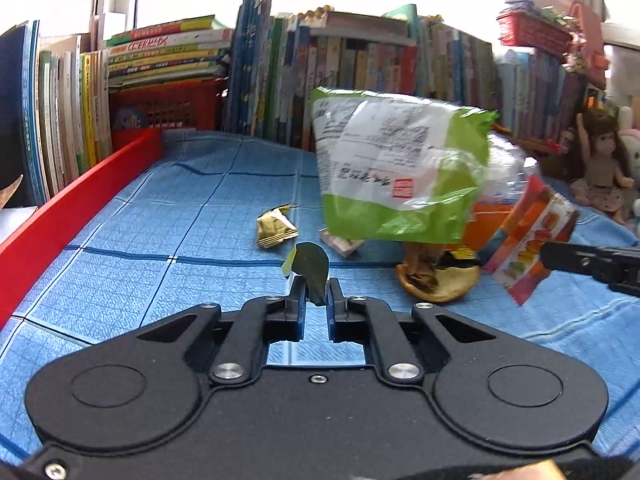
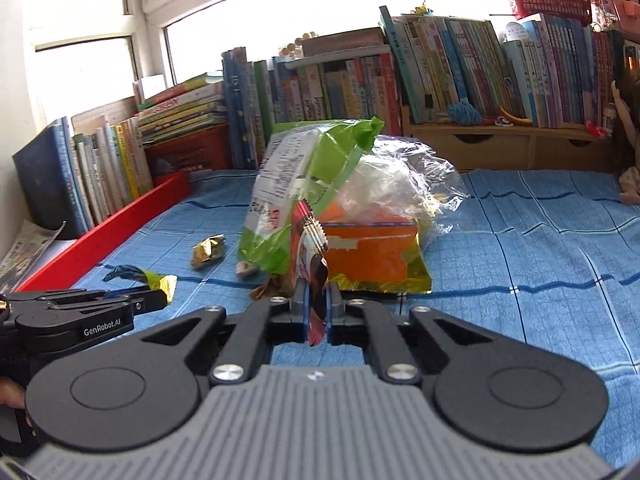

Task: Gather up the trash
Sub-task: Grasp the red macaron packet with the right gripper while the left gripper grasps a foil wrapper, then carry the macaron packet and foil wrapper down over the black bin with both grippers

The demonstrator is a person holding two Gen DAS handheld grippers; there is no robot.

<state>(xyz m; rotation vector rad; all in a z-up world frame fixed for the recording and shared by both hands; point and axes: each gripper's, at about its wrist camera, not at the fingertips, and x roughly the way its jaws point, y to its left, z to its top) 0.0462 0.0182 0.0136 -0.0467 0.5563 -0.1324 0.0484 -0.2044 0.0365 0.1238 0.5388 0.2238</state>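
Note:
My left gripper (image 1: pixel 317 289) is shut on a small dark green and yellow wrapper (image 1: pixel 310 266), which also shows as the wrapper (image 2: pixel 160 282) at the left gripper's tip in the right wrist view. My right gripper (image 2: pixel 317 295) is shut on a red and white snack packet (image 2: pixel 310 264), seen from the side as the packet (image 1: pixel 528 236). Ahead lies a heap: a green and white bag (image 1: pixel 396 168), clear plastic (image 2: pixel 400 180) and an orange box (image 2: pixel 368 256). A gold wrapper (image 1: pixel 276 226), a small pale wrapper (image 1: pixel 342 244) and a brown peel (image 1: pixel 436 280) lie on the blue cloth (image 1: pixel 160 240).
Rows of books (image 1: pixel 360 64) line the back, with a red crate (image 1: pixel 168 108) and a red board (image 1: pixel 72 204) along the left. A doll (image 1: pixel 600 160) sits at the right. A wooden drawer unit (image 2: pixel 512 148) stands under the books.

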